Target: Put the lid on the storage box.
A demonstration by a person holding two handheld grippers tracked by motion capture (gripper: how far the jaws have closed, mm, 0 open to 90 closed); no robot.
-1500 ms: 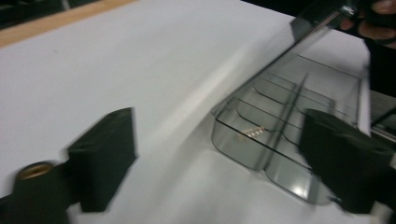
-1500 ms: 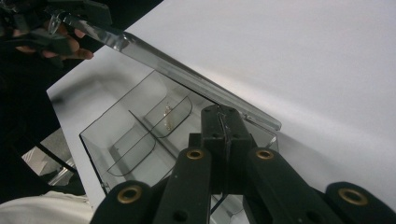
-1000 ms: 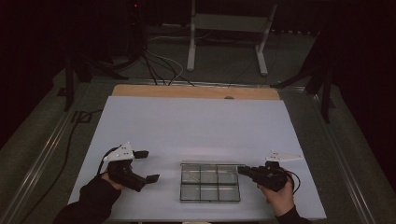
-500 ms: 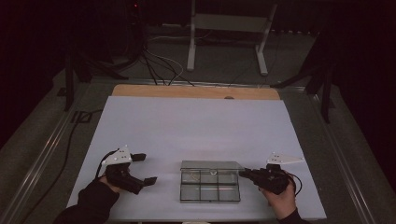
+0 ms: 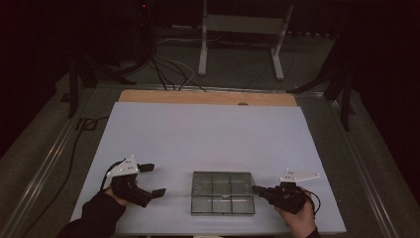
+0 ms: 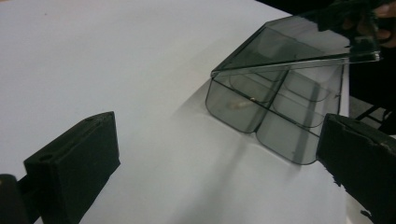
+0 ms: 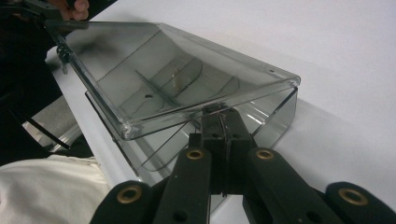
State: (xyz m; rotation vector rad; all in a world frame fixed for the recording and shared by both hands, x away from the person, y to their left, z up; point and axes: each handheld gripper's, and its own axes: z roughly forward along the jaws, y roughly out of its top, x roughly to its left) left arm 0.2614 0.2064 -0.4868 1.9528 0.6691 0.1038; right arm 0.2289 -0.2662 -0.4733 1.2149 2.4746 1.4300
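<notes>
- So the right gripper (image 5: 259,190) has its jaws pressed together and their tips sit under the right edge of the smoky clear plastic lid (image 7: 154,70), propping it up. Whether they actually pinch a tab there, can't tell.
- Lid is only partly up: raised on the right side, hinged down on the left, so I'd call opening it started, not finished.
- The dark see-through plastic divider box (image 5: 223,193) sits at the near edge of the white table (image 5: 208,134), between the two grippers.
- There's a small pale bit (image 6: 241,105) in one compartment; too tiny to say what.
- Left gripper (image 5: 152,179) is wide open, holding nothing, parked just left of the box and pointing at it.
- Both hands low near the table edge, right hand (image 5: 297,218) angled in toward the box.
</notes>
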